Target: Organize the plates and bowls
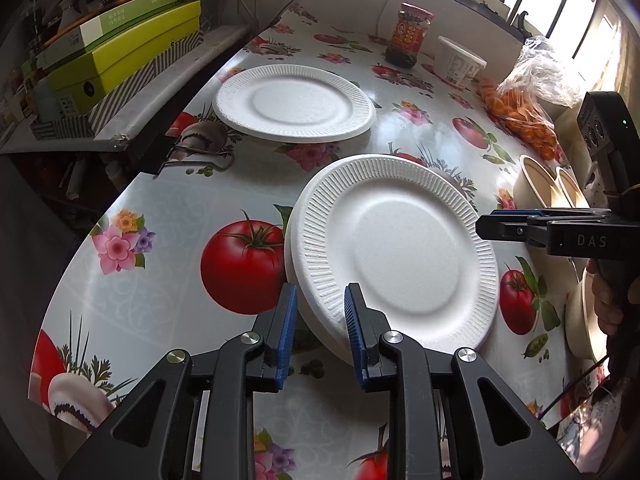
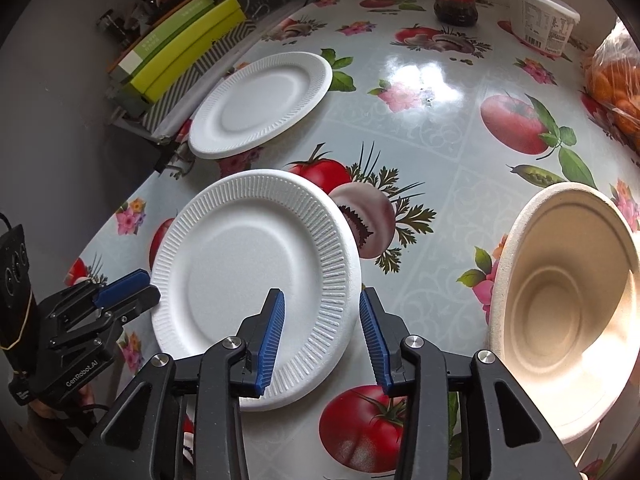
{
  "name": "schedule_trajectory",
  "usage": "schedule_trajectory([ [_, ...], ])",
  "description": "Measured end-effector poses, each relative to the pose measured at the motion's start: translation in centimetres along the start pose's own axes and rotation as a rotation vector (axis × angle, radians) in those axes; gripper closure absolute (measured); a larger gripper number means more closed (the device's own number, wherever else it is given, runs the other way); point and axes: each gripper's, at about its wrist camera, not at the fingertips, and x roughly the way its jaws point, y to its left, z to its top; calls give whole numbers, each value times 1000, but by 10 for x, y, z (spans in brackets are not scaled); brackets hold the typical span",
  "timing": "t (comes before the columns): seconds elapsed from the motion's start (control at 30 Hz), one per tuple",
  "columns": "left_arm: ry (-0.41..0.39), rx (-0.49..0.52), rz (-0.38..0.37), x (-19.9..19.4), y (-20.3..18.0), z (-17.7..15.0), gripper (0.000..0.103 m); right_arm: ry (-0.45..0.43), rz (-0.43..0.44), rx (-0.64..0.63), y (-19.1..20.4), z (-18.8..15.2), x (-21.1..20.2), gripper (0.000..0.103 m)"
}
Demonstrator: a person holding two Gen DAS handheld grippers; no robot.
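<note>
Resting on the glossy oilcloth table (image 2: pixel 432 128) — printed with tomatoes, mushrooms and flowers — is a white foam plate (image 1: pixel 394 258), round, with a ribbed rim and a smooth shallow well. A second rim edge shows just under it on its left side, so it seems to sit on another plate of the same kind.

The left gripper (image 1: pixel 320 320), black arms with ridged blue pads, straddles the near rim of the plate; whether the pads actually press on the foam I cannot tell. The right gripper (image 2: pixel 322 336) stands with jaws apart over the plate's right edge — one blue pad over the ribbed rim, the other out over the tablecloth, neither pinching it.

A second foam plate (image 2: pixel 260 106) lies flat farther back, well apart from the first, near the table's left edge. To the right sits a beige pulp-fibre bowl (image 2: pixel 568 312), matte and deep, tipped toward the camera. At the far side: a dark glass jar (image 1: pixel 409 36) with a red label, a white paper tub (image 2: pixel 540 16), and a clear bag of oranges (image 1: pixel 520 116). Lime-green boxes (image 1: pixel 128 56) are stacked on a shelf beside the table.
</note>
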Motion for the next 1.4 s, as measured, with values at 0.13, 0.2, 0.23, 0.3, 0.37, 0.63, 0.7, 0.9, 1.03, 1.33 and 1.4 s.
schedule_trajectory([
  [0.13, -14, -5, -10, -3, 4, 4, 77, -12, -3, -3, 0, 2, -5, 61],
  [0.2, -26, -10, -12, -5, 7, 7, 77, -21, -7, -5, 0, 4, -7, 60],
  [0.23, -31, -13, -12, -6, 8, 8, 77, -28, -8, -8, -1, 5, -9, 60],
  [0.3, -42, -23, -11, -8, 13, 12, 77, -46, -6, -11, -1, 7, -13, 60],
  [0.37, -49, -34, -8, -10, 18, 16, 77, -59, 2, -9, -2, 11, -17, 59],
  [0.63, -83, -78, 6, -14, 41, 36, 77, -88, 25, -13, 2, 32, -20, 59],
  [0.7, -92, -96, 3, -13, 48, 43, 77, -95, 25, -26, 4, 39, -18, 59],
  [0.9, -96, -145, -17, -6, 67, 65, 77, -111, 30, -36, 5, 64, -10, 59],
  [1.03, -102, -142, 0, 0, 73, 81, 77, -102, 43, -44, 4, 81, -2, 59],
  [1.33, -91, -148, 4, 16, 84, 107, 77, -69, 79, -11, -2, 115, 14, 59],
  [1.4, -87, -151, 2, 20, 86, 112, 77, -68, 76, 11, -4, 123, 20, 59],
])
